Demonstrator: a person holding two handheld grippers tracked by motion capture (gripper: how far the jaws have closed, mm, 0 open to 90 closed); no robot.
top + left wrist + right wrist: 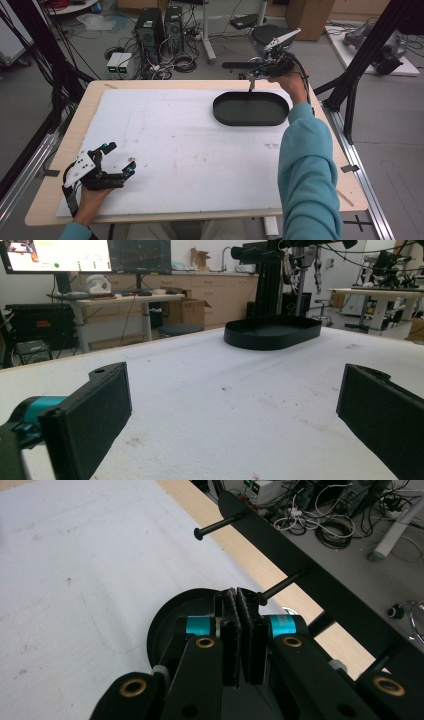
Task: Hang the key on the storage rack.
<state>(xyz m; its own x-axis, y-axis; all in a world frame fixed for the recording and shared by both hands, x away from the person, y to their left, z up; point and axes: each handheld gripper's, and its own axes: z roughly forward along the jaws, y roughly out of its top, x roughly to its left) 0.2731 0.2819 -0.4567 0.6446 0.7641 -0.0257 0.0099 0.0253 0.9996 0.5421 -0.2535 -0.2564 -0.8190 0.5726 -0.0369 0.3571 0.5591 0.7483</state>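
A black oval tray (250, 108) (272, 332) (167, 625) lies on the white mat (175, 145) at the far right of the table. My right gripper (251, 86) (243, 597) hangs over the tray's far rim and points down, its jaws pressed together with nothing showing between them. Just beyond it a black bar with pegs (240, 65) (310, 580) runs along the table's far edge. My left gripper (120, 156) (235, 385) rests low on the mat at the near left. Its jaws stand wide apart and empty, aimed toward the tray.
Beyond the far edge of the wooden table (50, 200), computer towers (157, 27) and tangled cables (175, 62) stand on the floor. Black frame posts (360, 60) rise at the right. A person's teal sleeve (307, 165) crosses the right side of the mat.
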